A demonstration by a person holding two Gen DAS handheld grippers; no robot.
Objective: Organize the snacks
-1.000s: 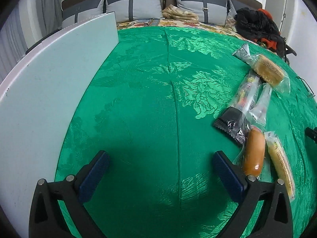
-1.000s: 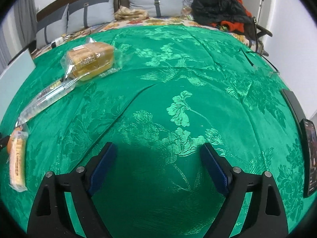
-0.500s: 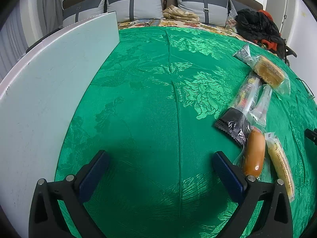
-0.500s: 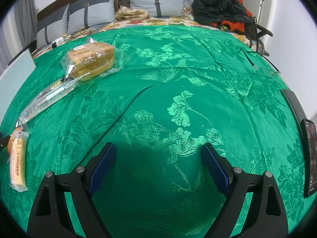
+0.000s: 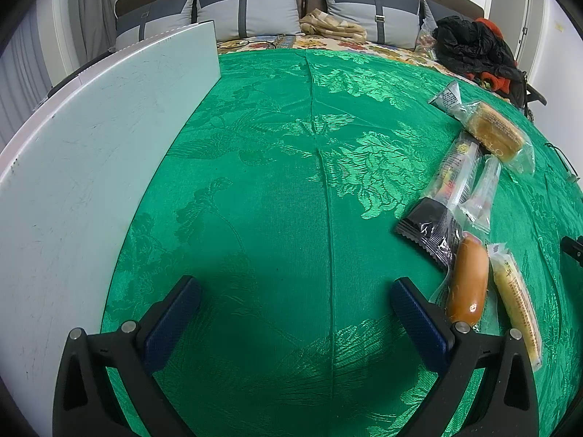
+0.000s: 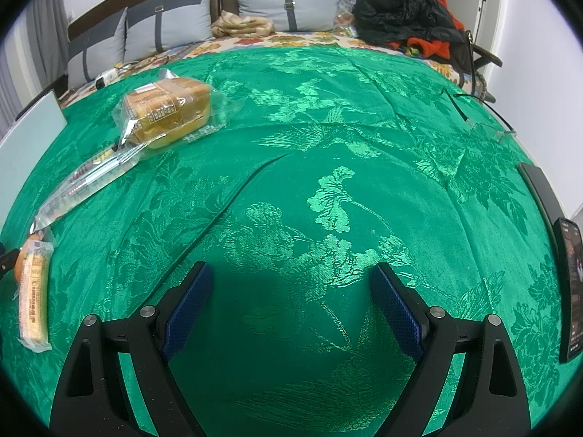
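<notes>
Green brocade cloth (image 5: 277,189) with a woven, shiny floral pattern covers the counter; one long crease runs down its middle. Left hand-held gripper (image 5: 295,295) hovers over bare cloth, jaws spread wide, holding nothing — blue textured pads (image 5: 171,324) on black plastic arms. Right hand-held gripper (image 6: 291,287) likewise wide open and empty over bare cloth.

Snacks lie in a loose line on the cloth, to the right in the left wrist view, all in crinkly clear or foil wrap:
- bread bun pack (image 5: 492,133), farthest, clear bag, golden loaf shape
- long clear sleeve pack (image 5: 455,171), flat, yellow-red print
- narrow clear sachet (image 5: 482,193) just beside it
- black foil packet (image 5: 430,233), serrated edge, overlapping the sleeve's near end
- glossy brown sausage-shaped roll (image 5: 468,284) in clear wrap, close to the left gripper's right finger
- yellow stick snack (image 5: 517,298), printed wrapper, alongside the roll

Pale smooth scuffed panel (image 5: 83,167) stands along the cloth's left edge. On the right side in the right wrist view: eyeglasses (image 6: 484,120) on the cloth, a dark phone (image 6: 572,284) at the edge. Behind: bed with grey cushions (image 5: 251,11), folded beige fabric (image 5: 331,25), heap of black and orange clothes (image 6: 408,14). Nothing lies between either gripper's fingers and the cloth.
</notes>
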